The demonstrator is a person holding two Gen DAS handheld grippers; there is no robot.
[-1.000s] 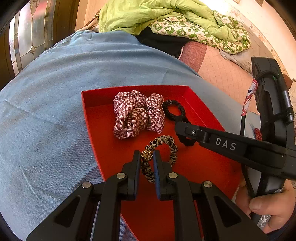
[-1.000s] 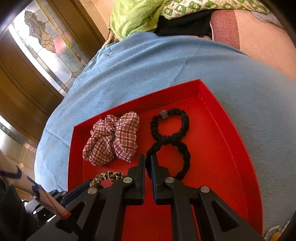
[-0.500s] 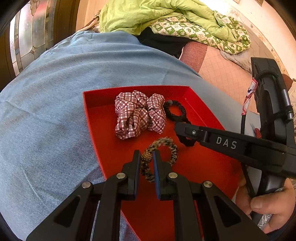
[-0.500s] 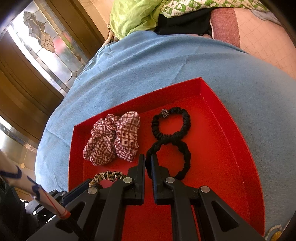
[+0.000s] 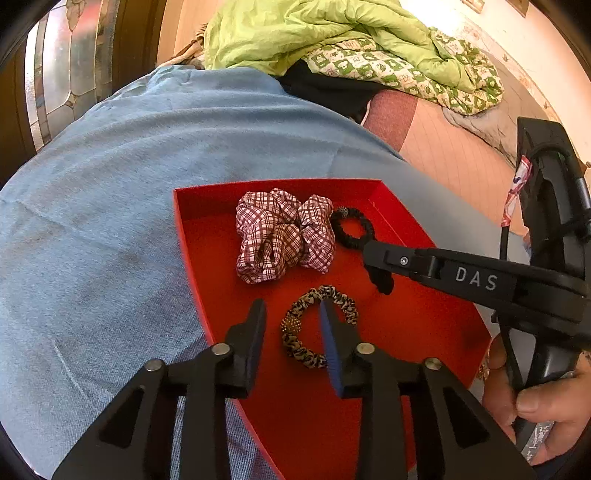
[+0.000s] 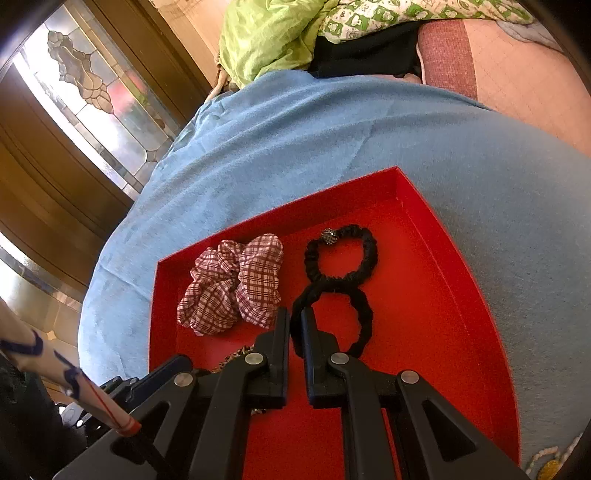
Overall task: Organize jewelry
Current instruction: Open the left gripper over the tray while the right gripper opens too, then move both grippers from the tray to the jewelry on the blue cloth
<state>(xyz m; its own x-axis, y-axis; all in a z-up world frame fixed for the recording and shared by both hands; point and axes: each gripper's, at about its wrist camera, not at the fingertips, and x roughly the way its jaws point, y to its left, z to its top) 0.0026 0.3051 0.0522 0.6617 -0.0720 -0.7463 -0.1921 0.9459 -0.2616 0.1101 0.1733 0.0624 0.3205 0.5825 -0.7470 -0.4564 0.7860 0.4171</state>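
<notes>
Your left gripper (image 5: 291,325) has its jaws spread apart now, and the leopard-print scrunchie (image 5: 317,325) lies flat on the floor of the red tray (image 5: 207,258), mostly in the gap between them. The right-hand jaw crosses over the ring's right side, and I can't tell if it's touching.

Your right gripper (image 6: 295,325) has its jaws squeezed together on the lower black scrunchie (image 6: 360,321), pinching the left side of that loop. Just beyond the jaw tips, the loop meets the upper black scrunchie (image 6: 341,254), the one with the sparkly bead, so the two read as a figure eight.

The plaid scrunchie (image 6: 232,284) sits bunched up ahead and to the left of your right jaws, close beside the black pair; from the left camera it's straight ahead past the leopard one.

The tray rests on a blue cloth (image 5: 110,221). Far beyond the jaws there's a crumpled green blanket (image 5: 295,33).
</notes>
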